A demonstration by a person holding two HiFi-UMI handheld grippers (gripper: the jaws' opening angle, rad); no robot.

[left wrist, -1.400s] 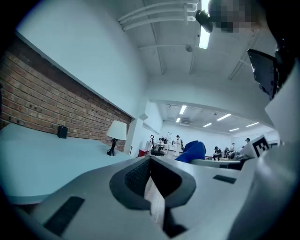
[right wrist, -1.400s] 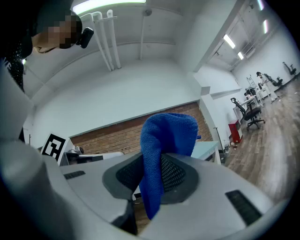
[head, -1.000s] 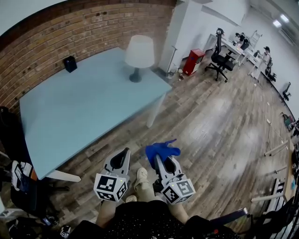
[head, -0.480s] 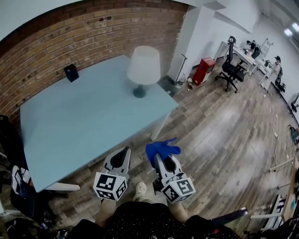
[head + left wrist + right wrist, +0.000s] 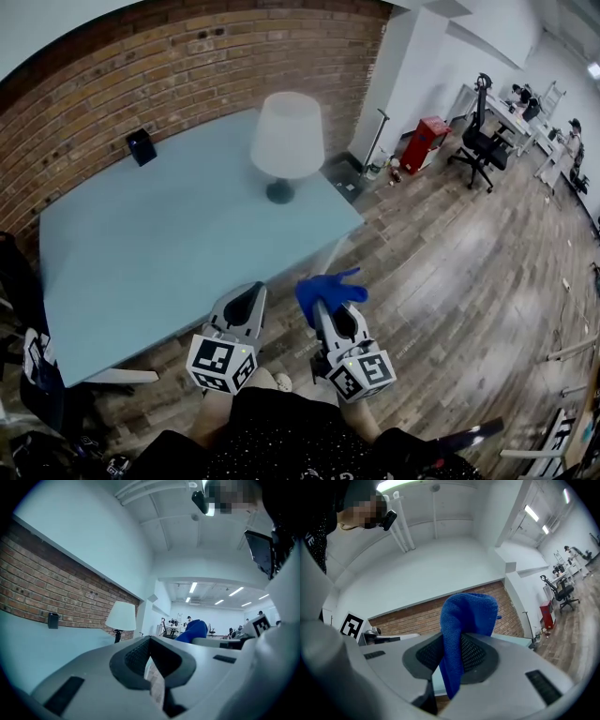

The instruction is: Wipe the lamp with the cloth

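Observation:
A lamp with a white shade [image 5: 288, 134] and a dark base stands near the far right corner of the pale blue table [image 5: 159, 253]. It also shows small in the left gripper view, lamp [image 5: 121, 616]. My right gripper [image 5: 322, 306] is shut on a blue cloth [image 5: 328, 290] that sticks up out of its jaws, cloth [image 5: 468, 613] and gripper [image 5: 452, 644]. My left gripper [image 5: 251, 291] is beside it at the table's near edge, shut and holding nothing, seen close in its own view [image 5: 150, 644]. Both grippers are well short of the lamp.
A small black box [image 5: 141, 146] sits on the table by the brick wall [image 5: 187, 66]. A dark chair [image 5: 19, 281] stands at the table's left. On the wooden floor to the right are a red cabinet [image 5: 427, 142] and an office chair [image 5: 483, 141].
The view has come closer to the table and the lamp looks bigger. Both grippers have moved forward to the table's near edge, the right still holding the cloth.

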